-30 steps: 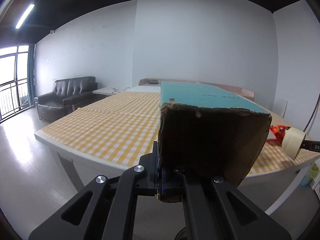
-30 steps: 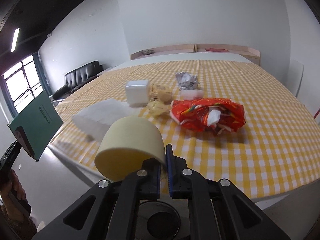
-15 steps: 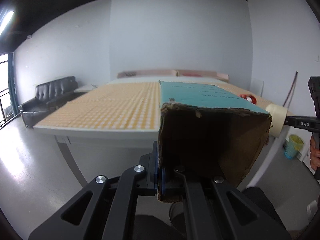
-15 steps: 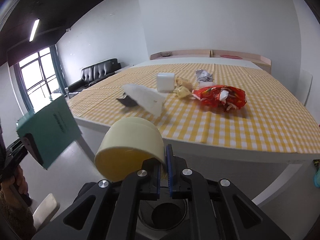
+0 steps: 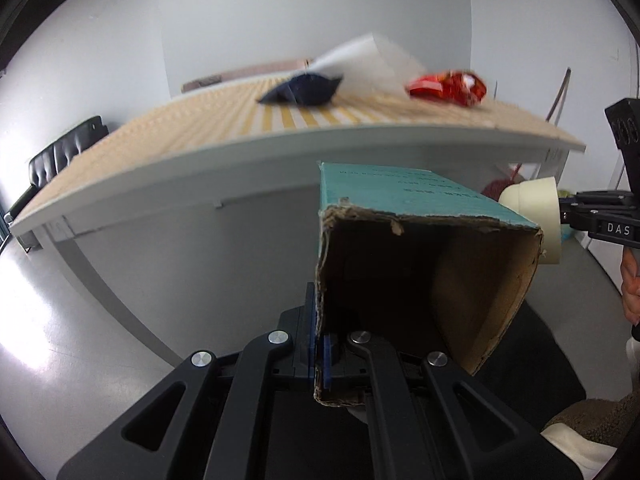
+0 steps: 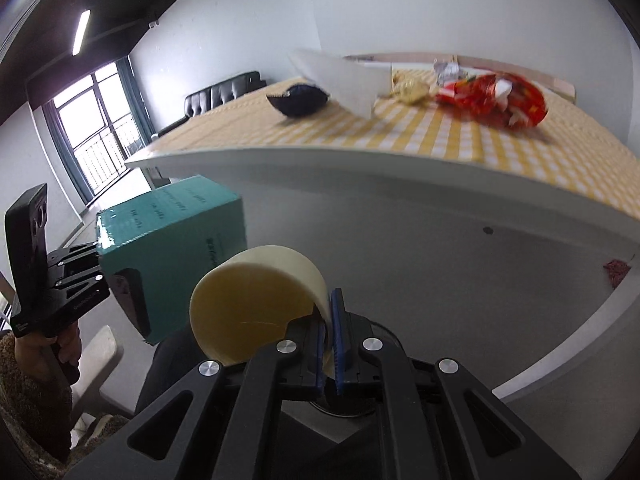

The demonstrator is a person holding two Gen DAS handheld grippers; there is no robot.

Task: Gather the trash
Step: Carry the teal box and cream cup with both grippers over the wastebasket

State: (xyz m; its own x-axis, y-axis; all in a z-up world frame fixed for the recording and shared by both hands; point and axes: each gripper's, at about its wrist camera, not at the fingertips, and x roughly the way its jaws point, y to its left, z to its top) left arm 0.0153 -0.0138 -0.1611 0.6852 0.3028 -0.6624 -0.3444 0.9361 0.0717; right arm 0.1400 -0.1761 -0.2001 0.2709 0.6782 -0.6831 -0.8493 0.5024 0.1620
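from the left wrist, the left gripper (image 5: 320, 356) pinches the torn teal box (image 5: 420, 264) below the table edge (image 5: 280, 148); "das" reads on the right gripper (image 5: 560, 216).

from the right wrist, the right gripper (image 6: 330, 344) clamps the cream paper cup (image 6: 256, 304); box print is too blurred to read.

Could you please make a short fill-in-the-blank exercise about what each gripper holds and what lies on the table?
1. The left gripper is shut on a teal ____.
2. The right gripper is shut on the wall of a cream paper ____.
3. On the table lies a crumpled bag coloured ____.
4. The table's checked cloth is white and ____.

Missing words: box; cup; red; yellow
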